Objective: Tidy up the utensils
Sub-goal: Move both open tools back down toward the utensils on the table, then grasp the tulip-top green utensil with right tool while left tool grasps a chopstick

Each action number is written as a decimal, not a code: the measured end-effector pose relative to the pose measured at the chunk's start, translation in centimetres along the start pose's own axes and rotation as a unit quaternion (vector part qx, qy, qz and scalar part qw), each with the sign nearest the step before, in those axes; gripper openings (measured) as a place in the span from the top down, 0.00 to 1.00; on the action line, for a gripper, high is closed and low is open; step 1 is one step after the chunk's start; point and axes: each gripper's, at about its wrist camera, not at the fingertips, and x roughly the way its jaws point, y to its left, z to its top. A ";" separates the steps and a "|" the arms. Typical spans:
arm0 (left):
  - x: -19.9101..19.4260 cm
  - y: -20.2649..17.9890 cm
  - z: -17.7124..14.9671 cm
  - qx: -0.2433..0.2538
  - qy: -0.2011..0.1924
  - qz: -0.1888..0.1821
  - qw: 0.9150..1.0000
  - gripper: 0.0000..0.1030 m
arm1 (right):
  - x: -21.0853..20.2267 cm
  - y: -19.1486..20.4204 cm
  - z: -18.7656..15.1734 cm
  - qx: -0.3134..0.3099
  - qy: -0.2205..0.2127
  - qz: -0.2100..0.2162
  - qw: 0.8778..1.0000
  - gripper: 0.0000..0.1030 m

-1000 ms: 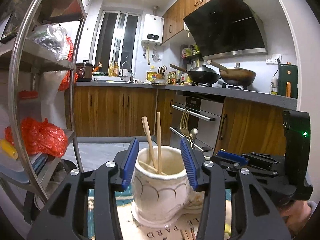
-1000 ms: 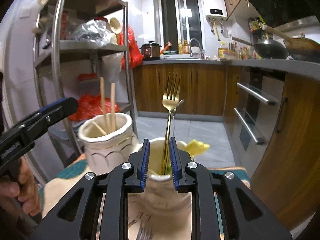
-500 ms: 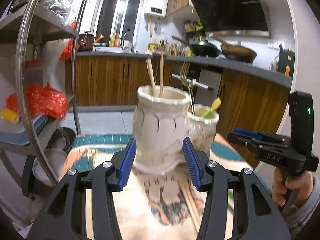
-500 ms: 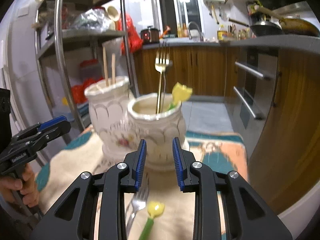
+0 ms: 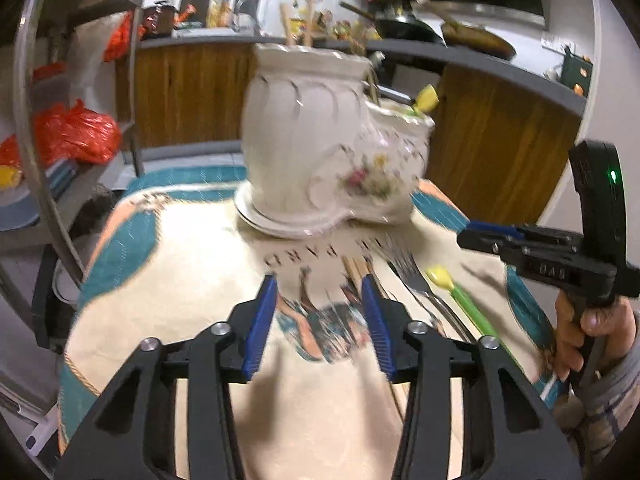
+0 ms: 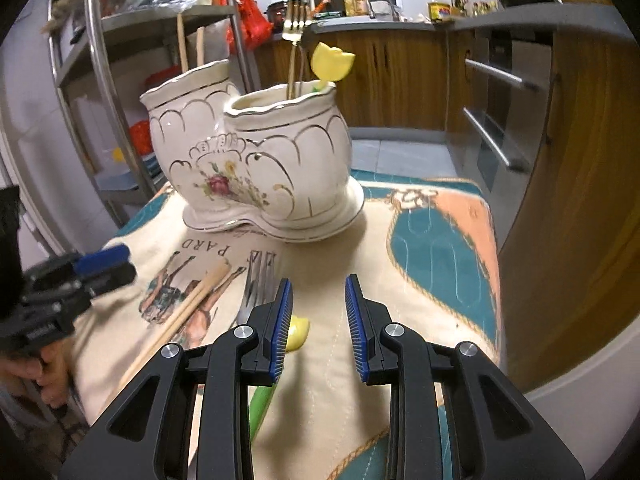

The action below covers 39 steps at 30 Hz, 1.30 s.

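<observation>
Both tools hover low over the desk's printed cloth (image 6: 432,240), tilted down toward it. The left tool (image 5: 319,318) has its pads spread wide with nothing between them; the right tool (image 6: 318,326) is likewise parted and empty. The twin-pot ceramic holder (image 6: 256,168) stands upright toward the far edge, with chopsticks, a gold fork (image 6: 295,28) and a yellow-tipped spoon standing in it. Loose on the cloth lie wooden chopsticks (image 6: 188,308), a steel fork (image 6: 254,280) and a green-handled yellow spoon (image 6: 296,334), long axes running from near edge toward the holder. The cloth reads "PARD".
</observation>
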 end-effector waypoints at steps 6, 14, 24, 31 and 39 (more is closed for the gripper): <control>1.2 -1.5 -0.9 0.021 0.039 -0.018 0.999 0.67 | 0.6 0.2 -0.9 -0.002 0.030 0.008 1.000 0.72; 2.2 -3.1 -1.5 0.053 0.070 -0.020 0.996 0.70 | 1.0 1.1 -1.8 -0.024 0.069 0.033 0.997 0.72; 2.3 -3.3 -1.3 0.045 0.082 -0.021 0.995 0.71 | 1.2 2.2 -2.3 -0.052 0.084 0.030 0.995 0.72; 2.7 -2.1 -0.6 0.015 0.092 -0.030 0.995 0.75 | 1.1 2.0 -2.3 -0.049 0.084 0.032 0.995 0.72; 3.5 -2.7 0.5 0.041 0.137 0.007 0.990 0.80 | 1.1 2.4 -2.4 -0.060 0.084 0.019 0.995 0.72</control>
